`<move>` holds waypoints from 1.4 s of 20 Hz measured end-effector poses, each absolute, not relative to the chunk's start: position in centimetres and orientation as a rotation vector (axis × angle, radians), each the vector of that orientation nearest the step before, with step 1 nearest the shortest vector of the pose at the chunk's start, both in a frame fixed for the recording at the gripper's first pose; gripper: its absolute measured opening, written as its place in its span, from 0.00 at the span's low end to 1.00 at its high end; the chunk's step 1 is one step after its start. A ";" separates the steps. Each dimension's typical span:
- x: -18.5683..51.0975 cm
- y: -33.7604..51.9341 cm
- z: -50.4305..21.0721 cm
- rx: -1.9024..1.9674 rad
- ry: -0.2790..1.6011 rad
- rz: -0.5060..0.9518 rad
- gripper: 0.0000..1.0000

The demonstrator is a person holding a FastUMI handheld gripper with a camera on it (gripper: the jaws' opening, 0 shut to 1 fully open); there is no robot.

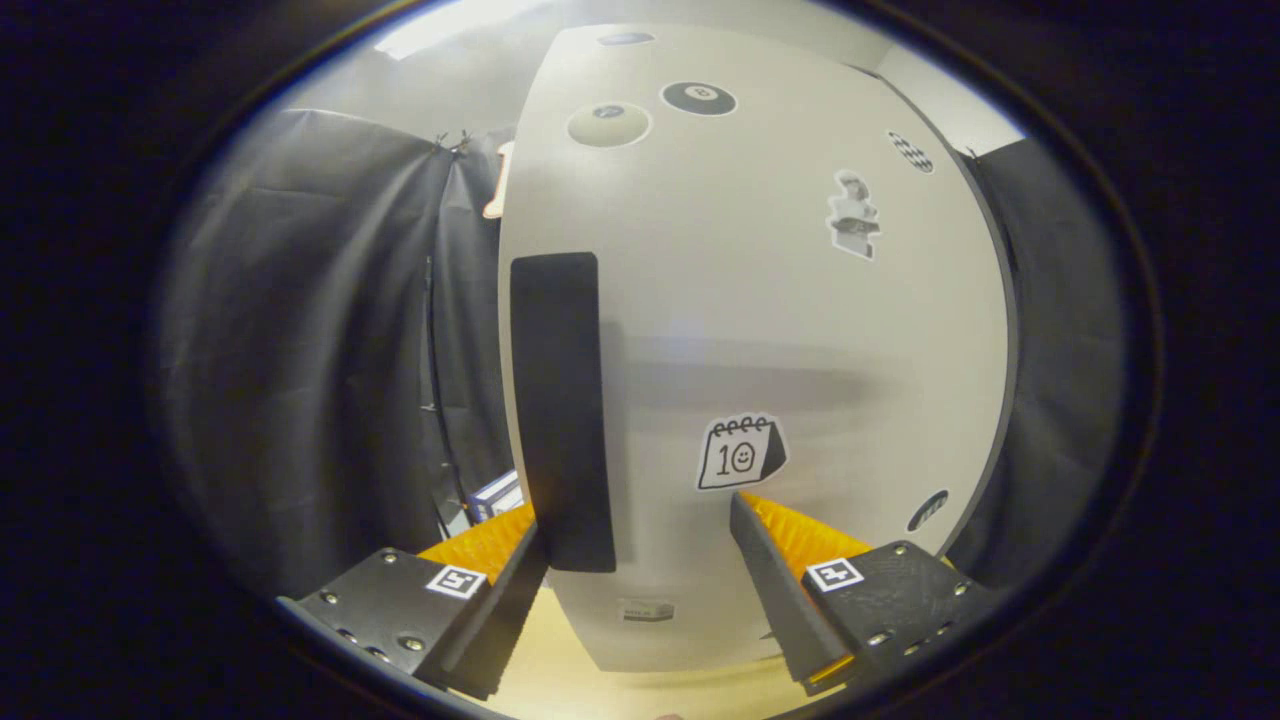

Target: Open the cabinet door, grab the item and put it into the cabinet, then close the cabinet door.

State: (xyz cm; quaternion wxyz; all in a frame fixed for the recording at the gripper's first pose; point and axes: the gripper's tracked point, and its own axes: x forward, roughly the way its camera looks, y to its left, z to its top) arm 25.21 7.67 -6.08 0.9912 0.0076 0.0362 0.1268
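Observation:
A white cabinet door (760, 330) with several stickers stands right in front of me, close up. A tall black handle (560, 410) runs down its left side, near the door's left edge. My gripper (640, 535) is open, its fingers spread wide. The left finger (500, 560) sits at the lower end of the handle, touching or nearly touching it. The right finger (790, 560) rests near the door face below a calendar sticker (742, 453). Nothing is clamped between the fingers.
Black cloth walls hang to the left (310, 350) and to the right (1060, 330) of the cabinet. A small blue and white box (497, 494) peeks out left of the door's edge, behind the left finger. A pale wooden surface (640, 680) lies below.

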 end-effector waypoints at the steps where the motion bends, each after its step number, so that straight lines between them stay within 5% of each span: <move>1: 25.8 7.8 -6.0 0.018 0.063 0.236 1.00; 20: 29.4 8.3 -5.8 0.024 0.016 0.122 1.00; 28: 21.4 6.0 -4.5 0.021 0.042 0.130 1.00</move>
